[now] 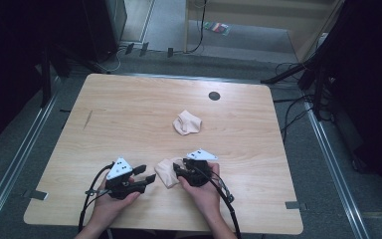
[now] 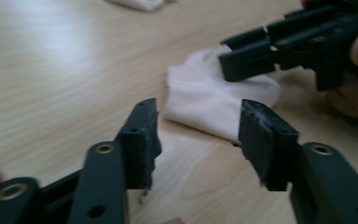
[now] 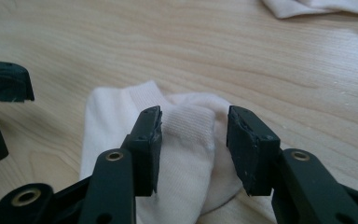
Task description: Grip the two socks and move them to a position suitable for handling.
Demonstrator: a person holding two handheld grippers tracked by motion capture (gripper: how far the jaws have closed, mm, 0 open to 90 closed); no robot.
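Note:
A pale pink sock (image 1: 166, 172) lies crumpled on the wooden table (image 1: 129, 114) near its front edge. My right gripper (image 1: 177, 171) reaches onto it from the right. In the right gripper view its jaws (image 3: 193, 135) stand apart, astride the sock's ribbed cuff (image 3: 189, 123), and the pads are not pressing on it. My left gripper (image 1: 148, 173) sits just left of the sock, open, with nothing between its jaws (image 2: 198, 126); the sock (image 2: 205, 100) lies just beyond their tips. A second pale sock (image 1: 187, 122) lies bunched near the table's middle.
A round black hole (image 1: 214, 95) is set in the table toward the back. Bare wood stretches over the left half and the far right. Grey floor, cables and dark stands surround the table.

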